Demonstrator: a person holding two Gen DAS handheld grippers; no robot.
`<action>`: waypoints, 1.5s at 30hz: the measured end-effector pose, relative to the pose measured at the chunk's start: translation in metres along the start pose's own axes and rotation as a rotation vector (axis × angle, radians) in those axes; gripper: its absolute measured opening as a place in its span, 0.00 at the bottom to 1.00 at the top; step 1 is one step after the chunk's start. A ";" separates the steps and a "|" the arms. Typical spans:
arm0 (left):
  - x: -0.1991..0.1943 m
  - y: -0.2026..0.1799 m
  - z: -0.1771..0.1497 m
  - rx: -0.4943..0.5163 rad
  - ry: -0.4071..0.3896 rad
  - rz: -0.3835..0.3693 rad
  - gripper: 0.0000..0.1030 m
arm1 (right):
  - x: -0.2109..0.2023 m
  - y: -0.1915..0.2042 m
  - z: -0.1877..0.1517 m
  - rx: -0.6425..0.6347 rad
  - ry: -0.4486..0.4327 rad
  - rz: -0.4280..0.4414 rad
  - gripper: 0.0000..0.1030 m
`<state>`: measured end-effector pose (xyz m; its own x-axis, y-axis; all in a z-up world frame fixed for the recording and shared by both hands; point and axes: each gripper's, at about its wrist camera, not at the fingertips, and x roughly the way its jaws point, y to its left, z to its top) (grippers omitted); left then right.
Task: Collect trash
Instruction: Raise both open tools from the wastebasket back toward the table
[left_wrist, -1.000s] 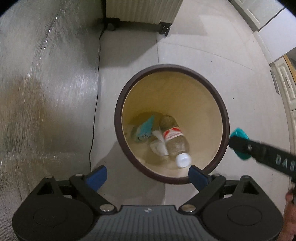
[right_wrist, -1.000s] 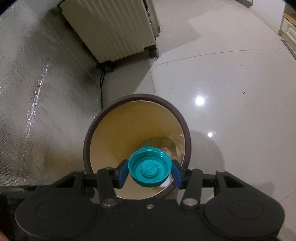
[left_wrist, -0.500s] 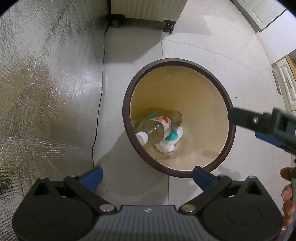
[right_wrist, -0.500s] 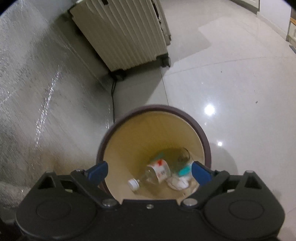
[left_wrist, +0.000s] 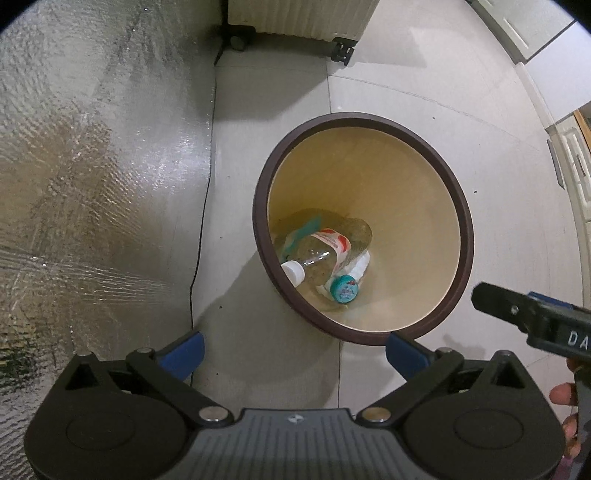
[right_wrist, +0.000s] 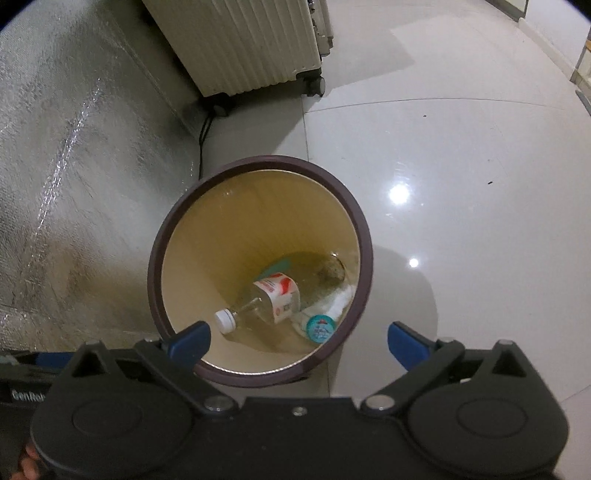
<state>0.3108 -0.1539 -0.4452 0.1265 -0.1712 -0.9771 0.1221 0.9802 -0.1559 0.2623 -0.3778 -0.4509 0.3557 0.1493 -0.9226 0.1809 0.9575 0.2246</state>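
A round bin with a dark brown rim (left_wrist: 469, 236) (right_wrist: 155, 277) stands on the tiled floor. At its bottom lies a clear plastic bottle (left_wrist: 321, 254) (right_wrist: 273, 299) with a white cap and a red-and-white label. A teal lid (left_wrist: 344, 289) (right_wrist: 320, 328) rests beside it on white crumpled paper (left_wrist: 360, 264). My left gripper (left_wrist: 293, 350) hangs open above the bin's near edge, with nothing between its blue pads. My right gripper (right_wrist: 297, 341) is over the bin's near side with its jaws opening and nothing between them. One of its fingers (left_wrist: 532, 317) shows at the right of the left wrist view.
A cream ribbed heater on castors (left_wrist: 295, 18) (right_wrist: 243, 48) stands behind the bin. Its black cable (left_wrist: 201, 229) runs along the floor by a silvery foil surface (left_wrist: 92, 166) on the left. White cabinets (left_wrist: 569, 158) line the right side.
The right gripper opened and let go of the teal lid, which now lies in the bin beside the bottle. The bottle has turned round inside the bin.
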 end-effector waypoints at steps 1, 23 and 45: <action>-0.002 0.001 0.000 -0.003 -0.003 0.003 1.00 | -0.001 0.000 0.000 -0.002 -0.001 -0.005 1.00; -0.050 -0.001 -0.007 0.030 -0.076 0.067 1.00 | -0.043 0.004 -0.011 -0.010 -0.019 -0.054 1.00; -0.145 -0.012 -0.052 0.090 -0.265 0.071 1.00 | -0.160 0.018 -0.050 -0.028 -0.224 -0.096 1.00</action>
<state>0.2396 -0.1353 -0.3095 0.3892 -0.1341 -0.9114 0.1894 0.9799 -0.0633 0.1629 -0.3718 -0.3147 0.5331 0.0021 -0.8460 0.1993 0.9715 0.1280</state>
